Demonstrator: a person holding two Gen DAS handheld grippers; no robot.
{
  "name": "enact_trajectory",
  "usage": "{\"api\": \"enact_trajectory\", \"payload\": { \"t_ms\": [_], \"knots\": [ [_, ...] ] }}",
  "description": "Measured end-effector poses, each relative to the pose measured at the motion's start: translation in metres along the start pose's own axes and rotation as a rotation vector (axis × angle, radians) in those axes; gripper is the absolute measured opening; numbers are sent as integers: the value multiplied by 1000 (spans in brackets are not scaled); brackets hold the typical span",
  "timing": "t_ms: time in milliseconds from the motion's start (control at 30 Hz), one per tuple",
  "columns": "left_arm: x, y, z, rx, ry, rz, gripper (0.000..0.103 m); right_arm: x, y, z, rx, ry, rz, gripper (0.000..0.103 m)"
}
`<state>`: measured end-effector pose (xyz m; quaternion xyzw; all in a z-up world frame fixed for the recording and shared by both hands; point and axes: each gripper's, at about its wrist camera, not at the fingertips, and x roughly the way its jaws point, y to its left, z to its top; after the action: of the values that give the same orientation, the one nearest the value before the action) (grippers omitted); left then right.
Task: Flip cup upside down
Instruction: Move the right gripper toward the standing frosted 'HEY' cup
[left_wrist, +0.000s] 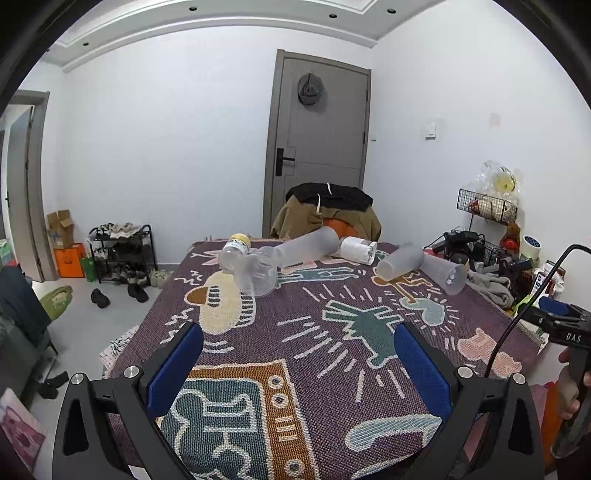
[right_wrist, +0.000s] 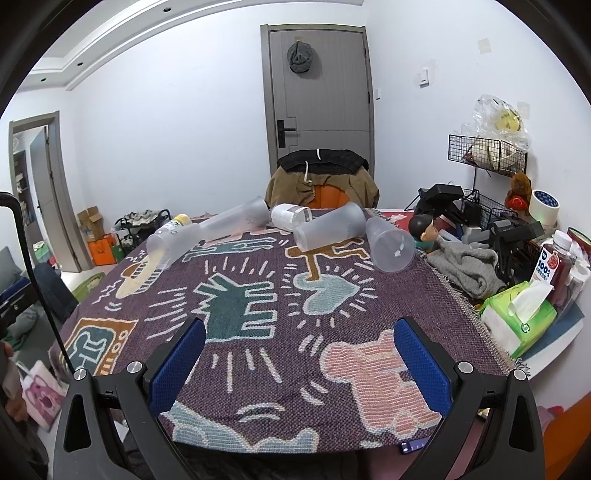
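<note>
Both claws hang released over the near part of the purple woven cloth with cartoon figures (right_wrist: 258, 369), blue pads spread wide with nothing between them: the left gripper (left_wrist: 298, 363) and the right gripper (right_wrist: 300, 360). All the frosted translucent plastic cups lie toppled well ahead of them, at the far end of the cloth. Ahead-left of the right claw, a long frosted tube cup (right_wrist: 236, 221) lies with its axis running left-near to right-far. Ahead, a frosted tumbler (right_wrist: 328, 229) lies on its side, wide mouth far-right. Just beside it, ahead-right, another frosted cup (right_wrist: 389, 245) lies with its round end toward the claw.
</note>
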<state>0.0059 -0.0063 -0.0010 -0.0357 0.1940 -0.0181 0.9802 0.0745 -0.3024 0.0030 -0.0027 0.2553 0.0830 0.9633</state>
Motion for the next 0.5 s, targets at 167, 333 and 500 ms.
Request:
{"api": "enact_trajectory", "payload": {
  "t_ms": [167, 333, 500],
  "knots": [
    [18, 2, 8, 8, 28, -10, 103, 10, -10, 14, 10, 12, 10, 103],
    [39, 1, 23, 18, 49, -27, 103, 28, -18, 34, 6, 46, -8, 103],
    [73, -4, 38, 42, 99, -20, 103, 55, -35, 58, 12, 89, -34, 103]
  ]
}}
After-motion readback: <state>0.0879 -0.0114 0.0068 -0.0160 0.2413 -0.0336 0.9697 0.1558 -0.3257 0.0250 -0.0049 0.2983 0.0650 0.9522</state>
